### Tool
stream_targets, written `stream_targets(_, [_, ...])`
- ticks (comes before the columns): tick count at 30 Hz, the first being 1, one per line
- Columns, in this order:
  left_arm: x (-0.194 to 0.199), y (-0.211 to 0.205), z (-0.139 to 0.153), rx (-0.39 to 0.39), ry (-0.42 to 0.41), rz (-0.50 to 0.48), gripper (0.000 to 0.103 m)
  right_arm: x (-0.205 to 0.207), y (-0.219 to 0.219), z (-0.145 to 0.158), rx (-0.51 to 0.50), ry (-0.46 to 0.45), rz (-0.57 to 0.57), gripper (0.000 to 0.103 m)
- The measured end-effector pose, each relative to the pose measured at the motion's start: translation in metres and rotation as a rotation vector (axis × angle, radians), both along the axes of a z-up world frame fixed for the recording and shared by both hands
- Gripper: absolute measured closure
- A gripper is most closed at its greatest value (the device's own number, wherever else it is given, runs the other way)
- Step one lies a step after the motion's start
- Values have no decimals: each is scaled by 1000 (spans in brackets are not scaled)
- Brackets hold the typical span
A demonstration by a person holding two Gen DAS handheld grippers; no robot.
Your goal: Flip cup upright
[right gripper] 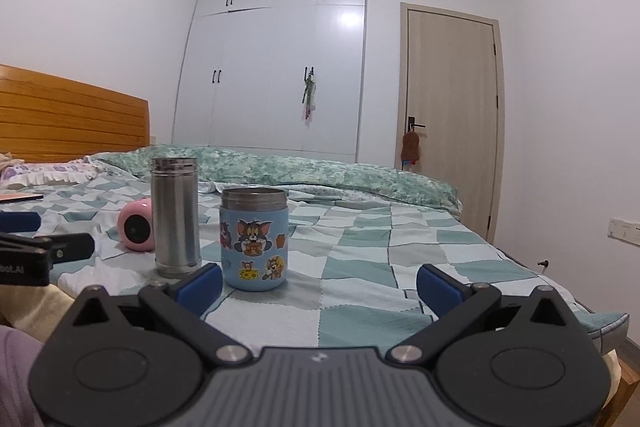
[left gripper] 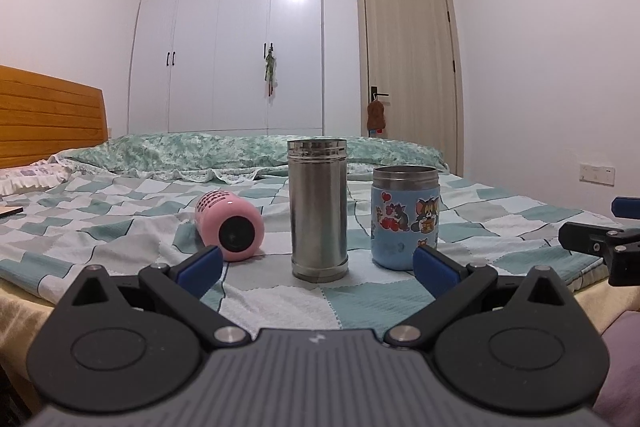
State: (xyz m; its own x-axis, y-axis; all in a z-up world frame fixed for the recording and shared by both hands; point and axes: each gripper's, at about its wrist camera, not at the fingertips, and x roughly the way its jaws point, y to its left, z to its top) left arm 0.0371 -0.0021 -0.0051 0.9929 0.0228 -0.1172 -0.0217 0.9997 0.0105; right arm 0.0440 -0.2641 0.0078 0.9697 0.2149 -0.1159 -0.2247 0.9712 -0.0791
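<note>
A pink cup [left gripper: 230,225] lies on its side on the checked bedspread, its base toward me; it also shows in the right wrist view [right gripper: 137,229]. A tall steel cup [left gripper: 319,209] [right gripper: 176,215] stands upright beside it. A short blue cartoon cup [left gripper: 405,217] [right gripper: 254,237] stands upright to its right. My left gripper [left gripper: 318,269] is open and empty, just short of the steel cup. My right gripper [right gripper: 320,285] is open and empty, to the right of the blue cup. Each gripper shows at the edge of the other's view.
The cups rest on a bed [left gripper: 120,227] with a green checked cover. A folded green quilt [left gripper: 200,151] lies behind them. A wooden headboard [left gripper: 48,111] is at the left. A white wardrobe [left gripper: 228,39] and a door [left gripper: 408,67] stand beyond.
</note>
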Motion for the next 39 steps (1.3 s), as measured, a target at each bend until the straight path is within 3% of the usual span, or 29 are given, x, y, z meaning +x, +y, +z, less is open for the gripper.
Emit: stream_targets(39, [0,0,0,-5,3,-7,0,-1,-2,-3,-21,-13,-18,0])
